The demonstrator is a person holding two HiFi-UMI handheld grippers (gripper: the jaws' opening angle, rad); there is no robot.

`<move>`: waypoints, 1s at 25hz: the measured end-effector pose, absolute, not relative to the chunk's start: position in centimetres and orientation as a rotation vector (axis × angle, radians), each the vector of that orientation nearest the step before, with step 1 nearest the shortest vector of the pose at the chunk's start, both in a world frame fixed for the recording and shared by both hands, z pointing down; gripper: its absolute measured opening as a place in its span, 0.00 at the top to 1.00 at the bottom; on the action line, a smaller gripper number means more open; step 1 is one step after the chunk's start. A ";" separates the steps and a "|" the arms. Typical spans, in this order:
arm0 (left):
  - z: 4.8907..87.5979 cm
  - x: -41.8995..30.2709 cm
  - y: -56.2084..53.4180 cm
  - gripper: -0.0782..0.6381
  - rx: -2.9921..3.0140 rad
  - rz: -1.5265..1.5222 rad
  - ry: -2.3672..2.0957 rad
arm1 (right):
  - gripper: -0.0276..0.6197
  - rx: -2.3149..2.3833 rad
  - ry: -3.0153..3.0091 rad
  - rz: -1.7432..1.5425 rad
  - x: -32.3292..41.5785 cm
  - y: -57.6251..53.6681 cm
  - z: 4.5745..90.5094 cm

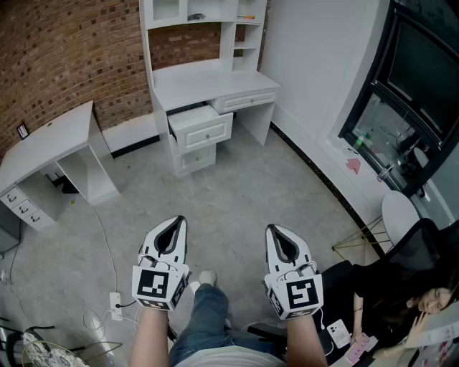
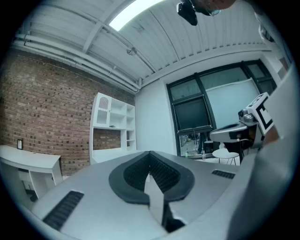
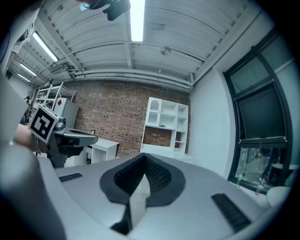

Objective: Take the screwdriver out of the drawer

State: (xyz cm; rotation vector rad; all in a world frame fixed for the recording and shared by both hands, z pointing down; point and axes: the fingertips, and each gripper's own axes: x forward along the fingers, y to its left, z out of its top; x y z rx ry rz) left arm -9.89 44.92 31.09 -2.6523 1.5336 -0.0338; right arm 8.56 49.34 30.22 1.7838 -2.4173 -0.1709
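Observation:
The white desk point(image 1: 215, 82) with a hutch stands against the brick wall across the room. Its upper left drawer point(image 1: 201, 127) is pulled out, and from here I cannot see inside it, so no screwdriver shows. A small orange item point(image 1: 246, 16) lies on a hutch shelf, too small to identify. My left gripper point(image 1: 177, 221) and right gripper point(image 1: 275, 230) are held side by side, level, far short of the desk. Both are shut with nothing between the jaws. The left gripper point(image 2: 150, 155) faces the desk and window, and the right gripper point(image 3: 144, 157) faces the brick wall and hutch.
A second white desk point(image 1: 54, 136) stands at the left. A power strip point(image 1: 115, 301) and cables lie on the floor at lower left. At the right a seated person point(image 1: 401, 297) in black, a round white table point(image 1: 399, 212) and dark windows point(image 1: 409, 93).

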 end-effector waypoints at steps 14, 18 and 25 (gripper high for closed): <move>31.8 -8.4 31.8 0.87 -2.687 0.016 1.539 | 0.94 1.751 -2.415 -0.194 9.4 36.8 30.6; 31.4 -9.0 26.1 0.87 -2.701 0.033 1.523 | 0.94 1.741 -2.417 -0.186 8.7 31.3 30.6; 31.0 -11.1 15.5 0.87 -2.750 0.067 1.487 | 0.94 1.740 -2.376 -0.181 6.6 21.1 30.2</move>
